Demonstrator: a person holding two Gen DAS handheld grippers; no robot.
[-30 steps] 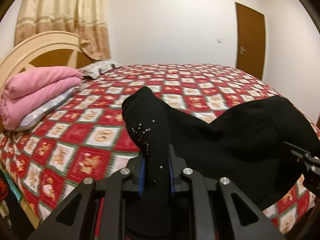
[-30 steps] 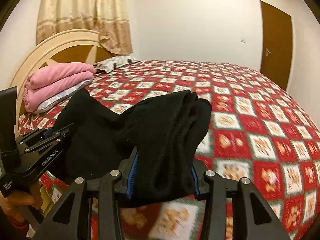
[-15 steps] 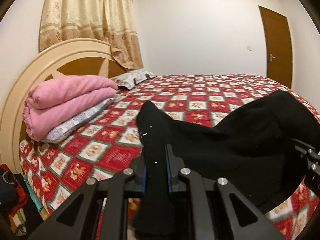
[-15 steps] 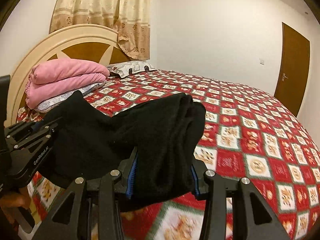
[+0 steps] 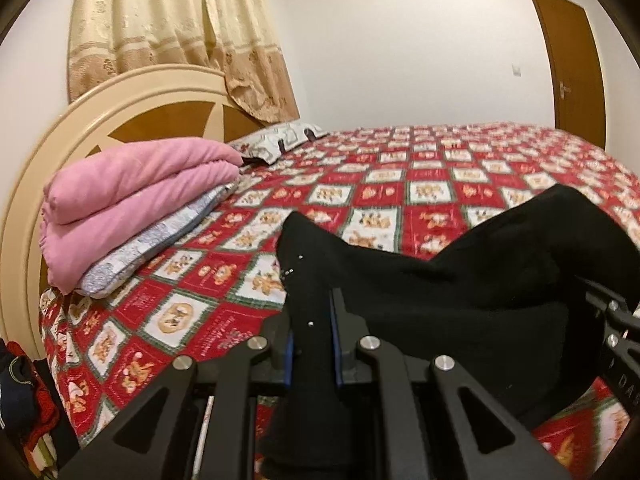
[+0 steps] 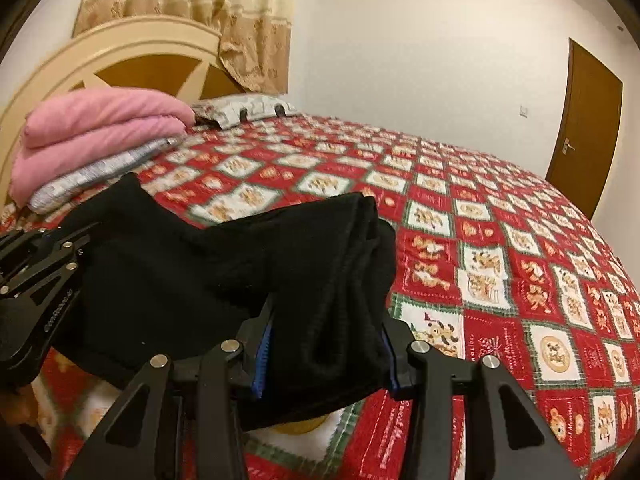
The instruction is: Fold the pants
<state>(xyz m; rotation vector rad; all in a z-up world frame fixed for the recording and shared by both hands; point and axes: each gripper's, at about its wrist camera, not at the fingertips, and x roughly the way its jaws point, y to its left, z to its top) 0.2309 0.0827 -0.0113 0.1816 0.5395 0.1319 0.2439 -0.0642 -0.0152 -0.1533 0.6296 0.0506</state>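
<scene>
Black pants [image 5: 460, 292] hang stretched between my two grippers above the near edge of the bed. My left gripper [image 5: 312, 336] is shut on a narrow bunch of the black fabric with small white studs. My right gripper [image 6: 326, 340] is shut on a thick folded stack of the same pants [image 6: 224, 264]. In the right wrist view the left gripper [image 6: 36, 280] sits at the left edge, holding the other end. In the left wrist view part of the right gripper [image 5: 616, 340] shows at the right edge.
The bed has a red, green and white patterned quilt [image 5: 440, 184]. A folded pink blanket [image 5: 132, 196] lies on a grey pillow by the cream headboard [image 5: 120, 104]. Another pillow [image 5: 280, 140] lies further back. A brown door [image 6: 584, 128] is at the right. Clothes [image 5: 20, 400] lie beside the bed.
Both grippers have lifted and tilted up with the pants still held; the headboard, curtain and pink blanket now fill more of both views.
</scene>
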